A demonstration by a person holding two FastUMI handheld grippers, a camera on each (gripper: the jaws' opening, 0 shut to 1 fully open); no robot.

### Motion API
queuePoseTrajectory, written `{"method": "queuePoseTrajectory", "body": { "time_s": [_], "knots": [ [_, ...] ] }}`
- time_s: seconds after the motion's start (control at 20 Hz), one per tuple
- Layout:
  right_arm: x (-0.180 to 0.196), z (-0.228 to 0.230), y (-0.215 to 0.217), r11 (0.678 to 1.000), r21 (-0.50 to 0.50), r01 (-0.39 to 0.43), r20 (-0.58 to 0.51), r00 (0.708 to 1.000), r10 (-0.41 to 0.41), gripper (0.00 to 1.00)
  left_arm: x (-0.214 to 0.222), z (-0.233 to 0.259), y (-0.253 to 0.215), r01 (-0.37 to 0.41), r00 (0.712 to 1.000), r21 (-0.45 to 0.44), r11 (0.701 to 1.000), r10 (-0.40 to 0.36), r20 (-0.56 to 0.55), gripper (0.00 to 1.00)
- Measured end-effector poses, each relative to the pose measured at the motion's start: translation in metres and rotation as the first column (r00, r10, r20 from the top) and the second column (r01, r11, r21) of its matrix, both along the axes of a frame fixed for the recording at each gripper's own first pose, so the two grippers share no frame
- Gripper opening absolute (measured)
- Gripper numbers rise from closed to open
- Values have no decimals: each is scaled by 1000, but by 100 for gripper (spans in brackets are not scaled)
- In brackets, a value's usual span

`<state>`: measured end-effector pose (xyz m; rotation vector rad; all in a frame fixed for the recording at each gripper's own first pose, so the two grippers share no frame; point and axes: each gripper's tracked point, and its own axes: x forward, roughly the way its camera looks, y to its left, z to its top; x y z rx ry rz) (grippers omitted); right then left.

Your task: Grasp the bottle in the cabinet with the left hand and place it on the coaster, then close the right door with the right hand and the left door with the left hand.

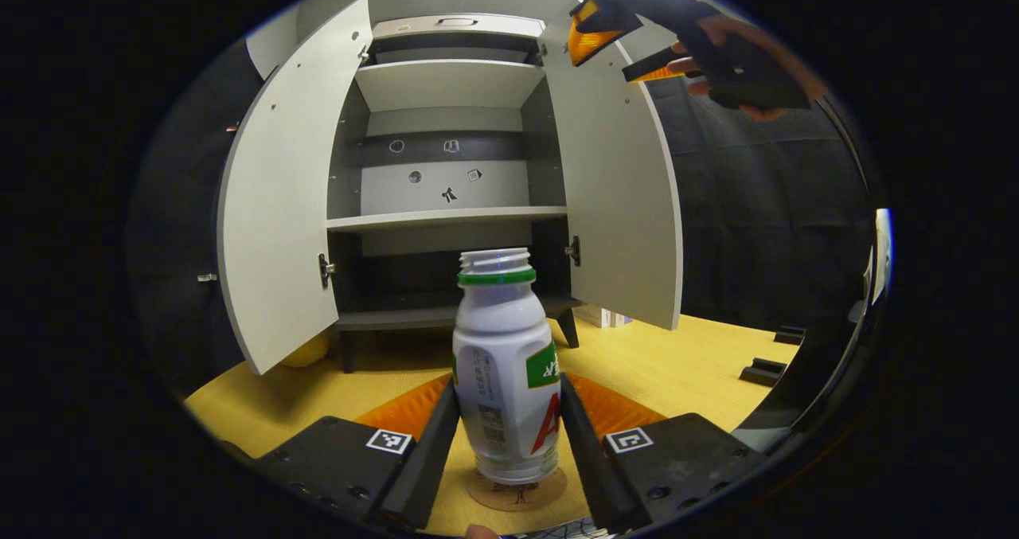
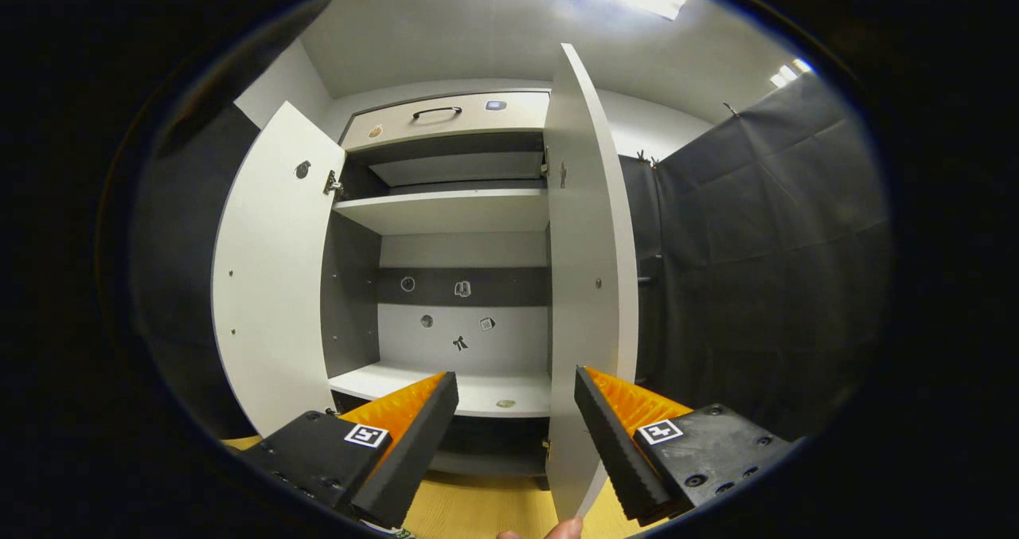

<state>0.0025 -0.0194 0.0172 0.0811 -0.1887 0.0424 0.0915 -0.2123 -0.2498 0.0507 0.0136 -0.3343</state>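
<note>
Nearest the left gripper [image 1: 508, 451], the capless bottle [image 1: 506, 364] stood upright on the round coaster [image 1: 517, 493] on the yellow tabletop [image 1: 677, 364], both fingers against its sides. Beyond, the cabinet [image 1: 450, 220] stood with its left door [image 1: 283, 197] and right door [image 1: 617, 197] swung wide, its shelves bare. Farther right, the right gripper [image 2: 516, 435] hung with its jaws apart, holding nothing, just beside the right door's near edge.

White capless bottle [image 1: 506, 364] upright on coaster [image 1: 517, 491], both doors open
</note>
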Motion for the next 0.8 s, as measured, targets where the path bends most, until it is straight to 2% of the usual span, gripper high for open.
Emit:
{"method": "queuePoseTrajectory", "body": {
  "time_s": [0.3, 0.45, 0.7, 0.8],
  "knots": [
    [-5, -17, 5, 997, -80, -11, -32, 999, 9, 97, 3, -32, 2, 3, 1000, -19, 1000, -3, -14, 74],
    [-7, -22, 9, 995, -97, -20, -41, 999, 16, 97, 3, -38, -4, 29, 999, 0, 1000, -29, -16, 74],
    [-10, -29, 10, 996, -87, -33, -66, 997, 28, 98, 2, -43, -4, 30, 999, 6, 1000, -30, -44, 81],
    [-10, -27, 7, 996, -82, -26, -68, 997, 20, 98, -3, -42, -2, 35, 998, 6, 999, -35, -49, 90]
  ]
}}
